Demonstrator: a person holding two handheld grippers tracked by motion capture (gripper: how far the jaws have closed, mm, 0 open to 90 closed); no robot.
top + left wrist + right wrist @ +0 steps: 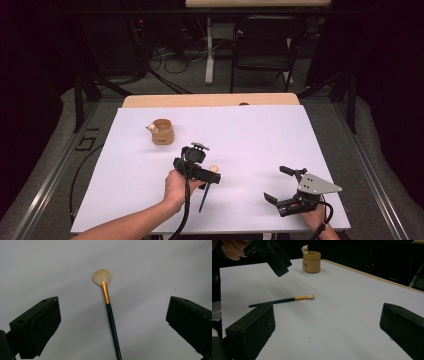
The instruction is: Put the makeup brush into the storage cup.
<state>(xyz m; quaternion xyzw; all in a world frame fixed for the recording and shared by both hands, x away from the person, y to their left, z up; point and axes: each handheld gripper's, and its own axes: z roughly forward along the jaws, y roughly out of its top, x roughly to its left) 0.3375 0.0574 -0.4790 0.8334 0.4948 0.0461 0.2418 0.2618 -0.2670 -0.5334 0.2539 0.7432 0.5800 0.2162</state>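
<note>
The left gripper [200, 170] hangs over the brush [110, 312], its jaws wide apart with nothing between them, and the brush lies flat on the white table [250, 140], about in the middle between the two jaws in the left gripper view. The step in hand looks like picking up this brush. To do it well, I would lower the gripper straight down so the jaws arrive on both sides of the dark handle, below the gold ring, not on the soft hairs, and close only when the pads are almost at the table. The right gripper [287, 192] rests near the front edge, also with jaws apart and empty. The cup [162, 132] stands upright well behind the brush; what is inside I cannot tell.
</note>
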